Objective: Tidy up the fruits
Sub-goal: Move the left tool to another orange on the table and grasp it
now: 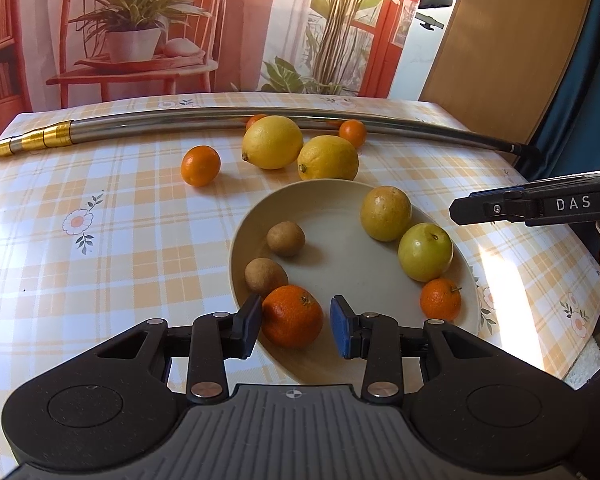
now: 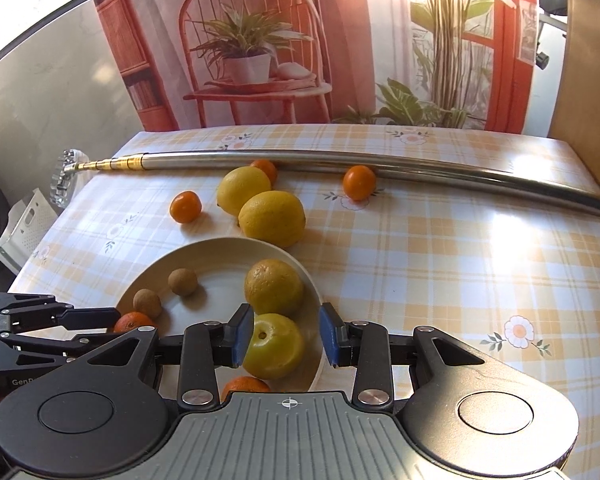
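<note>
Glossy checked tablecloth [image 1: 100,240], round smooth plate [image 1: 340,200], dimpled mandarin [image 1: 292,316].

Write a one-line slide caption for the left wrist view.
Open left gripper straddles a mandarin in the plate; two lemons wait on the checked tablecloth.

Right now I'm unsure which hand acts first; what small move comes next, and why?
Probably lift the left gripper clear: its jaws stand open around a mandarin already resting in the plate, while two lemons and small mandarins remain on the table.
</note>
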Demonstrator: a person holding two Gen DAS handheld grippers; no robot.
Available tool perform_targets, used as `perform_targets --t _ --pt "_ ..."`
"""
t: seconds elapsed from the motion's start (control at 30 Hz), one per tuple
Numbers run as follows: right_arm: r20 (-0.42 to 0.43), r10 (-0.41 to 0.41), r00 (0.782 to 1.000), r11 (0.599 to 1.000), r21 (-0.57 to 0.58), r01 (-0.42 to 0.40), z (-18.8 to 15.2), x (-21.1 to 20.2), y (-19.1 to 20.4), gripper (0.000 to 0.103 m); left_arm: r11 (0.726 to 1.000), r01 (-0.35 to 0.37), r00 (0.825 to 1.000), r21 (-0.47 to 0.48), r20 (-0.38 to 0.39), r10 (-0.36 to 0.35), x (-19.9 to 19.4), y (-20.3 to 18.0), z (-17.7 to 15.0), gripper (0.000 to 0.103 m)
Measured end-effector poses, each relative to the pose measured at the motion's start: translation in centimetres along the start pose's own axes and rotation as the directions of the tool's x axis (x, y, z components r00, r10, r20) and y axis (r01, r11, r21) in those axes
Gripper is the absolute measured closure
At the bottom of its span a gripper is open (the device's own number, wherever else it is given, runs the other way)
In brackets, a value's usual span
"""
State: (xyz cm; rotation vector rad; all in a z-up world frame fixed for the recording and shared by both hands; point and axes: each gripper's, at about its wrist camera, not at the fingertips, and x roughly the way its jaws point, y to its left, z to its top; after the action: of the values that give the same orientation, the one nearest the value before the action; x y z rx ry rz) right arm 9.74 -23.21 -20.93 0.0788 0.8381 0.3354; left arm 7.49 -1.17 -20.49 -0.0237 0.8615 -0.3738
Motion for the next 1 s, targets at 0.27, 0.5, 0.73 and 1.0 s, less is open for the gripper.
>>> perform_targets --t 0.27,0.5,0.73,1.0 --pt "0.027 -0.017 0.999 1.000 0.016 0.017 0.6 -0.1 -1.1 0.070 0.997 -0.040 0.998 -0.069 0.038 0.043 -0.8 1.8 1.4 0.064" --pt "0.059 -0.043 0.997 0.999 0.018 0.042 1.3 -0.2 -1.9 0.070 0.993 -0.070 0.993 -0.096 0.084 0.078 -1.9 3.2 3.8 0.064" --pt "0.099 -0.057 0.993 0.997 0.050 0.053 2.1 -0.1 -2.9 0.070 0.990 -0.122 0.983 -0.067 0.129 0.130 -2.9 4.0 6.3 0.063" --pt "0.119 -0.062 0.991 0.995 0.082 0.053 2.9 0.4 -3.8 0.070 0.990 -0.122 0.984 -0.073 0.123 0.130 -2.8 4.5 7.8 0.063"
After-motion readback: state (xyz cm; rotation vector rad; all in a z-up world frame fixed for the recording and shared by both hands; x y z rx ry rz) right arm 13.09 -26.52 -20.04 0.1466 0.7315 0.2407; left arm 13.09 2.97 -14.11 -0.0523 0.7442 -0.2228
